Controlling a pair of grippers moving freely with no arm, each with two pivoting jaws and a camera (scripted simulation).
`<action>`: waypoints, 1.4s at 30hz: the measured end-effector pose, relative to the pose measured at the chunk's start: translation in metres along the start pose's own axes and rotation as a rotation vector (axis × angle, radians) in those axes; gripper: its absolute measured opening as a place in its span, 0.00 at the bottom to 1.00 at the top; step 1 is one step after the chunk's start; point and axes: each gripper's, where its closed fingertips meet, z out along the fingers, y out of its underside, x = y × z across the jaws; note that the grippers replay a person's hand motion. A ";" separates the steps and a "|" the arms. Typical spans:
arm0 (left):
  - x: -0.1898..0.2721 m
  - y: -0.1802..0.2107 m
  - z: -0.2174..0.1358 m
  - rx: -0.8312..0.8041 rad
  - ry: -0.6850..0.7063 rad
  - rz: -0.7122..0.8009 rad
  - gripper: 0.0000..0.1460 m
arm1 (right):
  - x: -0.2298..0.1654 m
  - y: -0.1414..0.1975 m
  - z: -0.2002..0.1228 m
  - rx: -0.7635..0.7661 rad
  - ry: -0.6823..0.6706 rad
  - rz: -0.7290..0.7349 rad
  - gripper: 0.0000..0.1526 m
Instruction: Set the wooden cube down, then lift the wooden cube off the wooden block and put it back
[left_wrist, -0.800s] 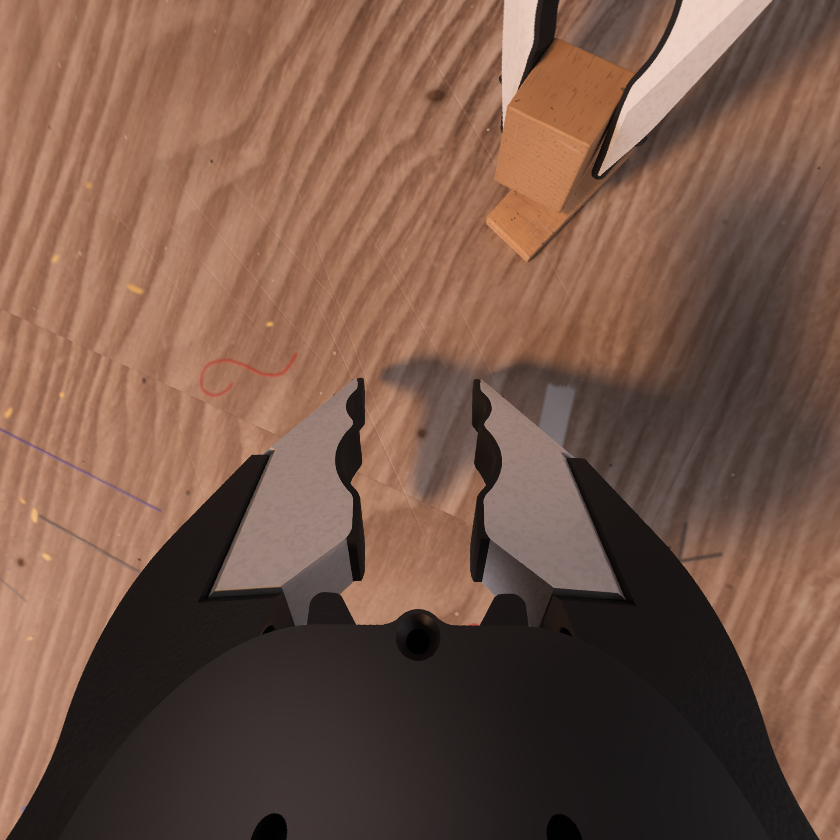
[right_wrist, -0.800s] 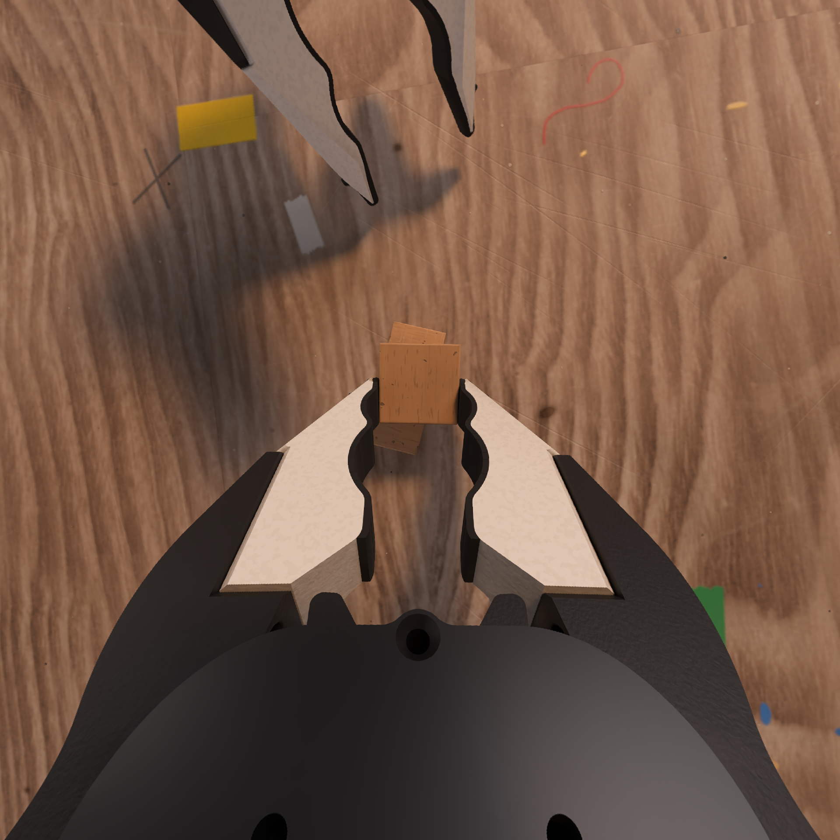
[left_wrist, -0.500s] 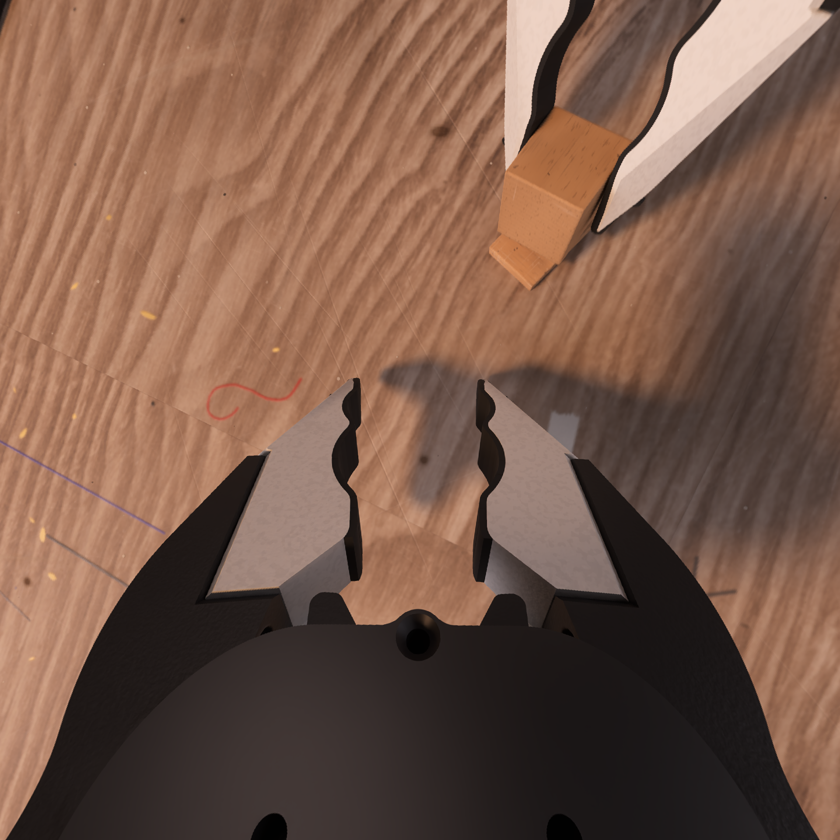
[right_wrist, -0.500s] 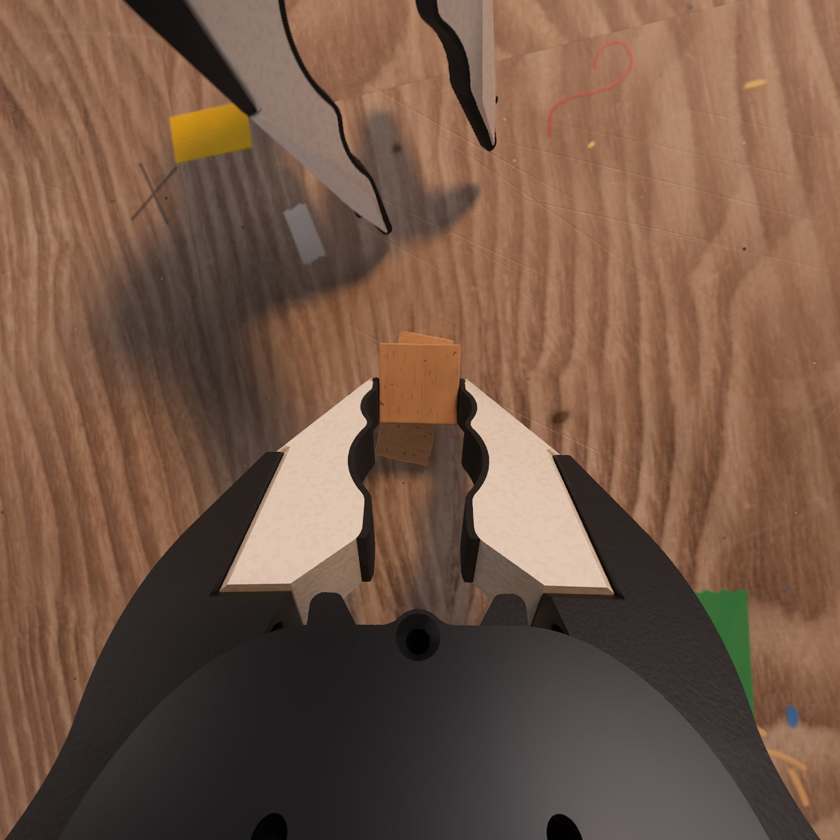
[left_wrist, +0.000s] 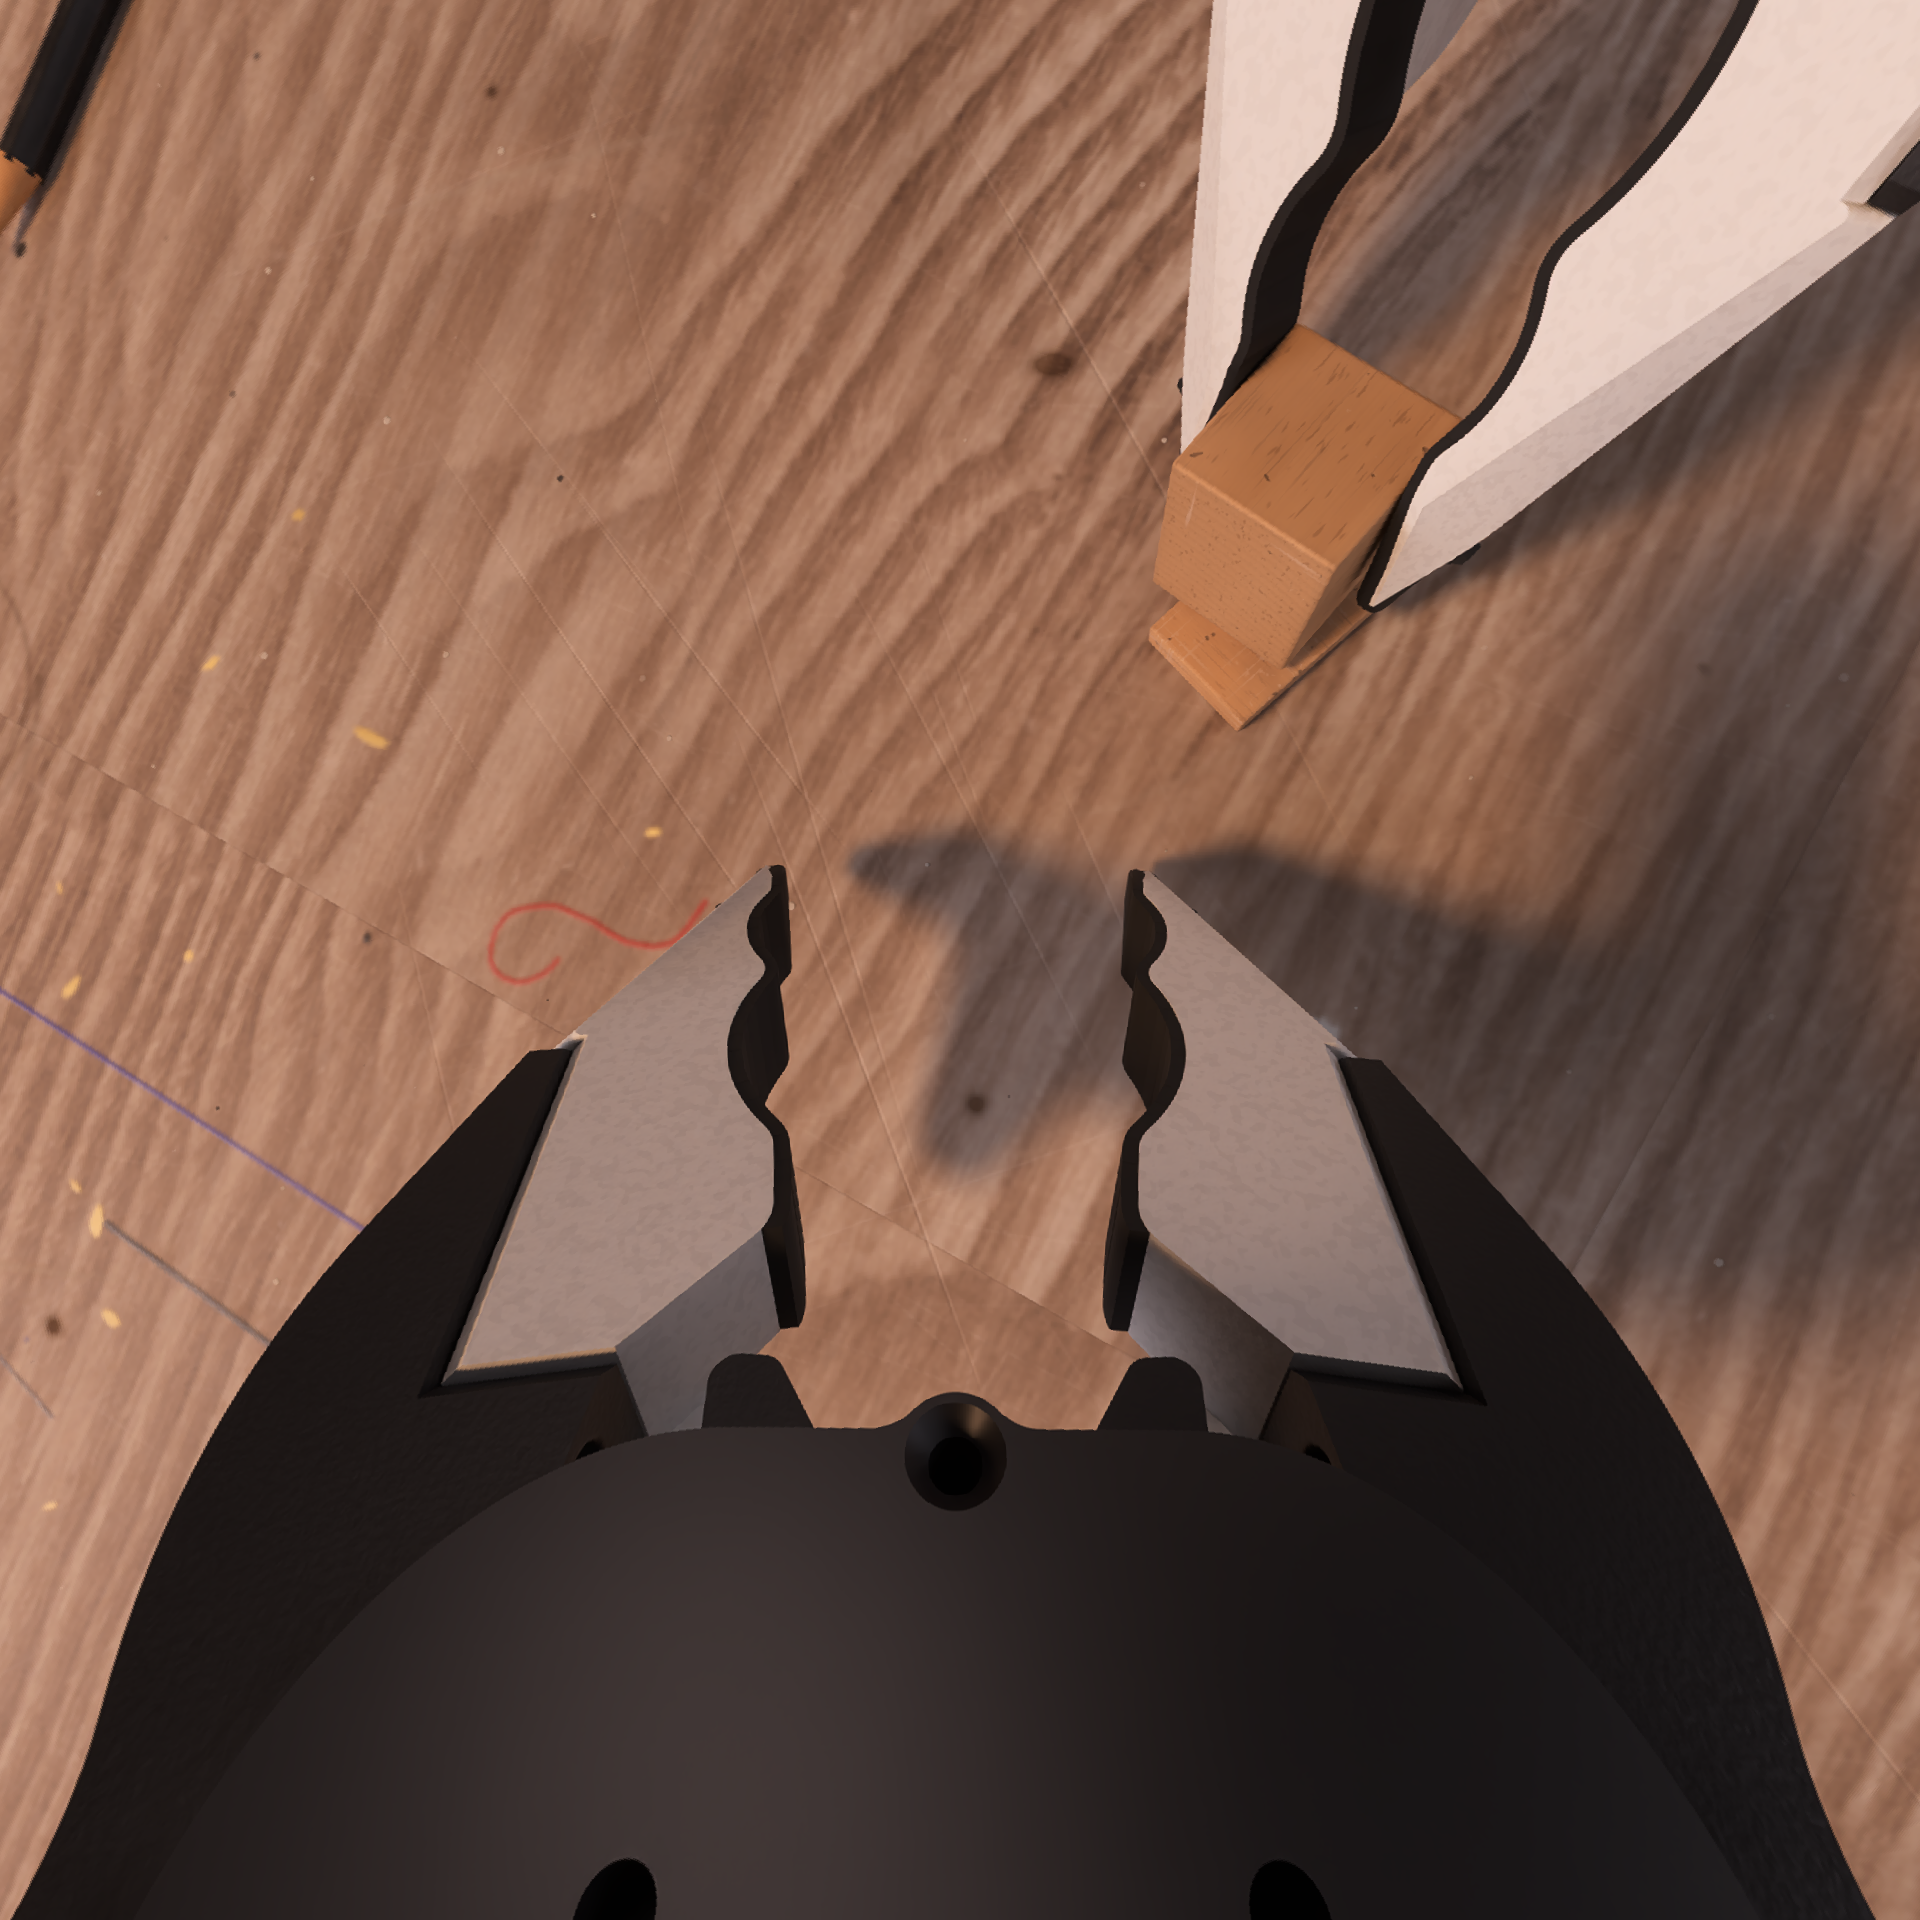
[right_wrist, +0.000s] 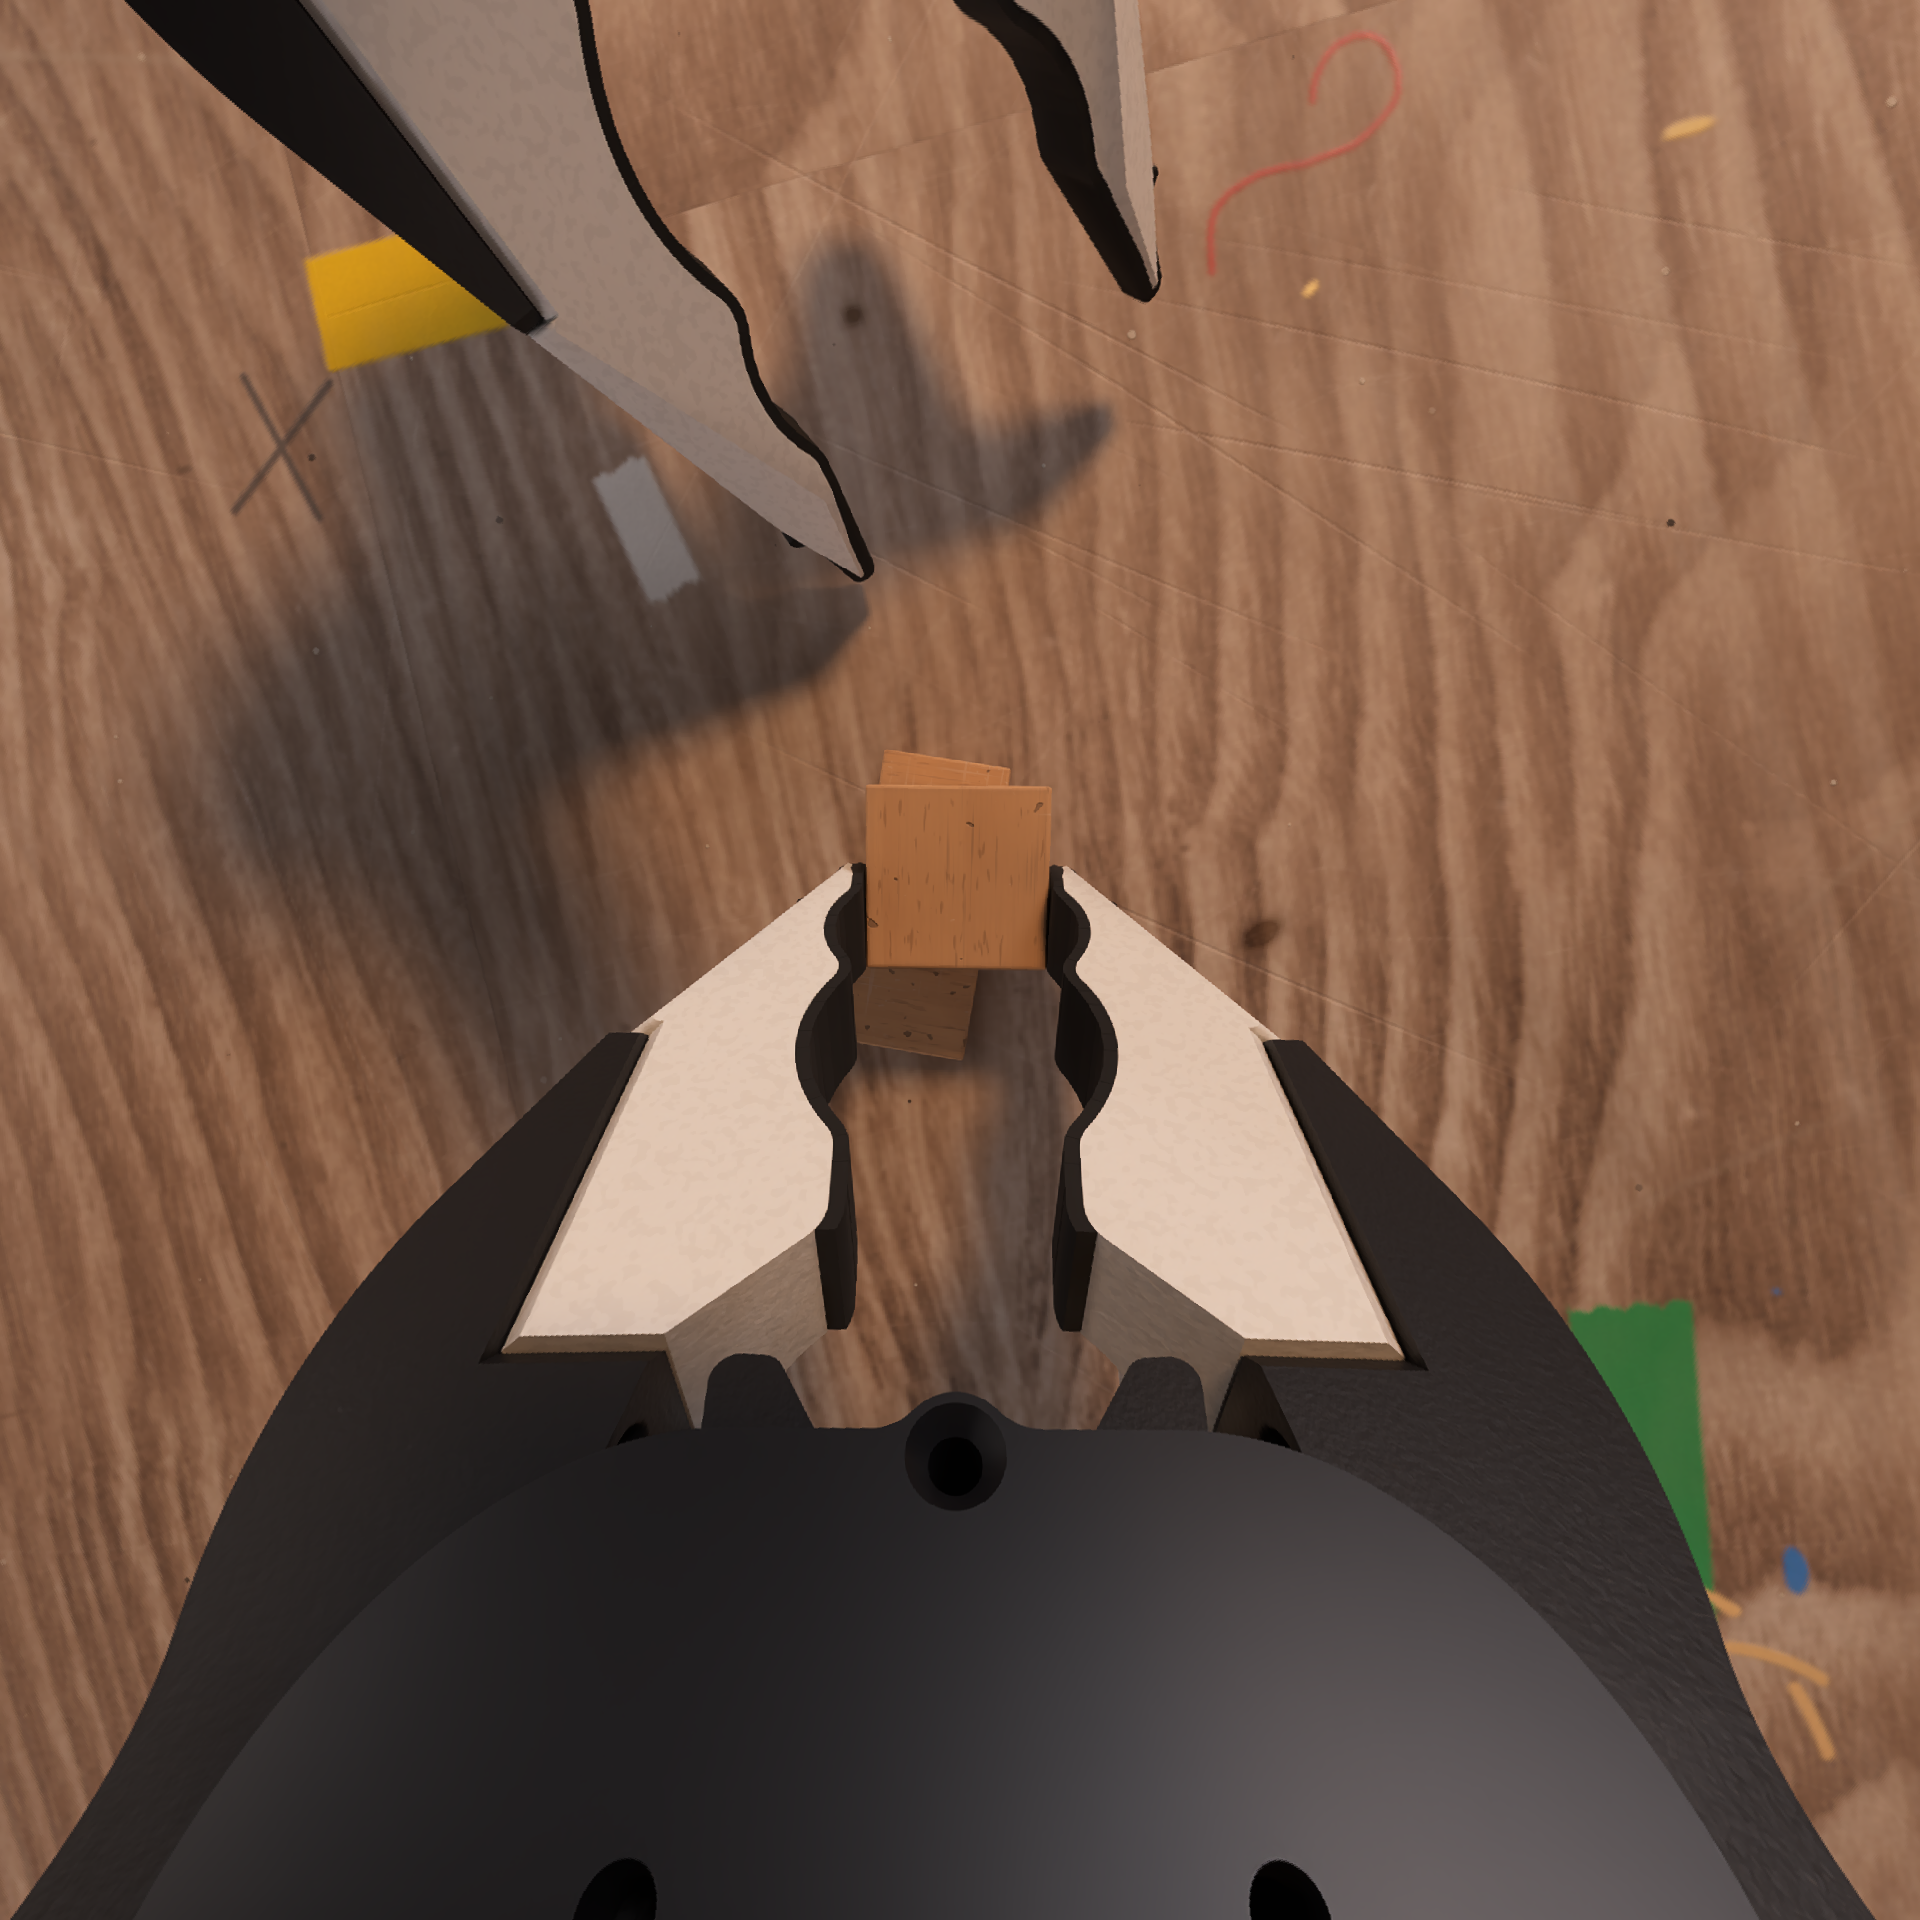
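Note:
My right gripper (right_wrist: 954, 896) is shut on the wooden cube (right_wrist: 956, 878), gripping it by its two sides at the fingertips. The flat wooden block (right_wrist: 916, 1016) lies on the table right under the cube and shows in front of and behind it. In the left wrist view the cube (left_wrist: 1288, 488) sits low on the block (left_wrist: 1226, 665) between the cream fingers (left_wrist: 1621, 312) of the right gripper; whether it touches the block I cannot tell. My left gripper (left_wrist: 956, 894) is open and empty above bare table, well short of the cube. It also shows at the top of the right wrist view (right_wrist: 997, 426).
The table is wood-grain (left_wrist: 520, 416). A pencil (left_wrist: 42, 114) lies at the far left corner. A yellow patch (right_wrist: 384, 301), a grey tape piece (right_wrist: 644, 525), a red squiggle (right_wrist: 1309, 145) and a green patch (right_wrist: 1652, 1434) mark the surface.
The right gripper has come down with the cube, closing the gap to the block beneath it. The left gripper's fingers have opened wider and it has shifted slightly.

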 end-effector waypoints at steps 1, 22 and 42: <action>0.000 0.000 0.000 0.000 -0.002 0.000 0.45 | 0.000 0.000 0.000 -0.003 0.001 0.001 0.22; 0.011 0.004 -0.002 -0.022 0.064 0.005 0.26 | -0.005 0.006 -0.002 -0.081 0.039 0.100 0.22; 0.023 0.008 -0.006 -0.059 0.132 -0.028 0.18 | -0.009 0.008 -0.002 -0.132 0.077 0.126 0.22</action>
